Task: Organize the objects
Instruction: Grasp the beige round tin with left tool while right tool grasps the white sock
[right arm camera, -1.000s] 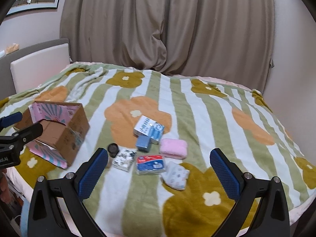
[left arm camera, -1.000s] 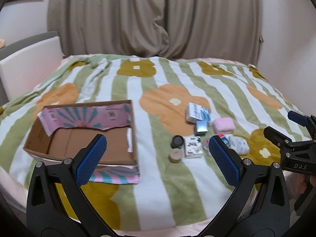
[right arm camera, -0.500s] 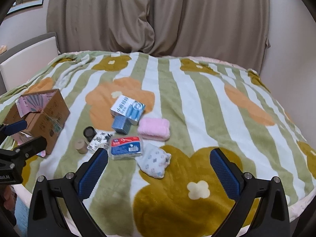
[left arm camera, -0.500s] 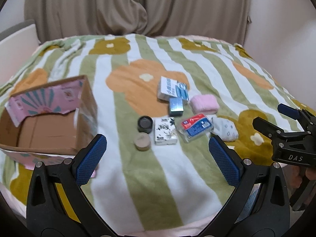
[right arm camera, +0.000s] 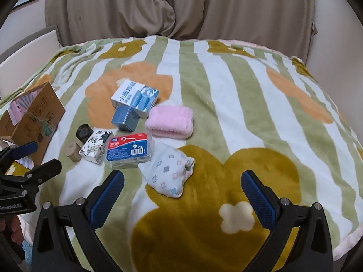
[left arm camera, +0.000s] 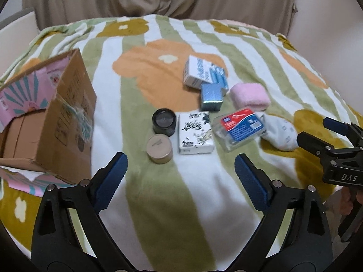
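Small items lie clustered on the striped flowered blanket (left arm camera: pixel 172 204): a tan round jar (left arm camera: pixel 159 149), a black round jar (left arm camera: pixel 164 121), a black-and-white tissue pack (left arm camera: pixel 195 132), a red-and-blue clear case (left arm camera: pixel 240 128), a patterned white pouch (right arm camera: pixel 169 172), a pink folded cloth (right arm camera: pixel 170 121), a blue box (left arm camera: pixel 211 96) and a white-and-blue carton (right arm camera: pixel 135 98). An open cardboard box (left arm camera: pixel 54 122) stands at the left. My left gripper (left arm camera: pixel 180 170) hovers just short of the jars, its jaws closing with nothing between them. My right gripper (right arm camera: pixel 181 187) is open just short of the pouch.
Beige curtains (right arm camera: pixel 177 11) hang behind the bed. A padded headboard (right arm camera: pixel 29 52) runs along the left. The blanket's near edge (right arm camera: pixel 340 233) drops off at the lower right. Each gripper shows at the side of the other's view.
Both grippers have dropped and come nearer to the cluster, which now looks larger. The left jaws have narrowed a little. No item has shifted.
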`<state>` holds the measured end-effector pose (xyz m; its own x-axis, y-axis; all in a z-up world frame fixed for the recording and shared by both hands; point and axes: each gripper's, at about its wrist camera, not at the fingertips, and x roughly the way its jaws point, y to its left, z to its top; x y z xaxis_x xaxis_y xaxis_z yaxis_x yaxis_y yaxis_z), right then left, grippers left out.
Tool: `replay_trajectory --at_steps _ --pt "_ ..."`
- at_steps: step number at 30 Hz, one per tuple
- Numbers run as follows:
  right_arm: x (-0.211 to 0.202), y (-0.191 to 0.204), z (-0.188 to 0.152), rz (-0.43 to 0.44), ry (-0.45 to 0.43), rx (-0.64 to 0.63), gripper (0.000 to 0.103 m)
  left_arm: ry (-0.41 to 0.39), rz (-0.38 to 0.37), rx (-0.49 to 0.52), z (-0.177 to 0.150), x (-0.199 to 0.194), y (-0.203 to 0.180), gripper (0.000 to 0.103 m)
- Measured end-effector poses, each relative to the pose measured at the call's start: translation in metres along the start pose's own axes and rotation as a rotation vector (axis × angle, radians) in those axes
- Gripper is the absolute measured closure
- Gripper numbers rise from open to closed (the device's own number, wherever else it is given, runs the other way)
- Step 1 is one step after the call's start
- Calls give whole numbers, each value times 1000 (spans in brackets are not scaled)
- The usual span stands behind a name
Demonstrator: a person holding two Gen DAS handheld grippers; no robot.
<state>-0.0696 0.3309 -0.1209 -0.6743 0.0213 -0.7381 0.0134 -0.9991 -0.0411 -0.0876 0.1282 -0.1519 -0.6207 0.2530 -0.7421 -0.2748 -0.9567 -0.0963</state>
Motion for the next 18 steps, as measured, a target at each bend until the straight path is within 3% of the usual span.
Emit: replay_trajectory --at_steps 10,18 --pt "29 8 -2 7 36 -25 0 61 28 -30 -4 37 18 31" --pt "50 11 -1 2 66 -37 3 96 33 -31 -3 57 25 42"
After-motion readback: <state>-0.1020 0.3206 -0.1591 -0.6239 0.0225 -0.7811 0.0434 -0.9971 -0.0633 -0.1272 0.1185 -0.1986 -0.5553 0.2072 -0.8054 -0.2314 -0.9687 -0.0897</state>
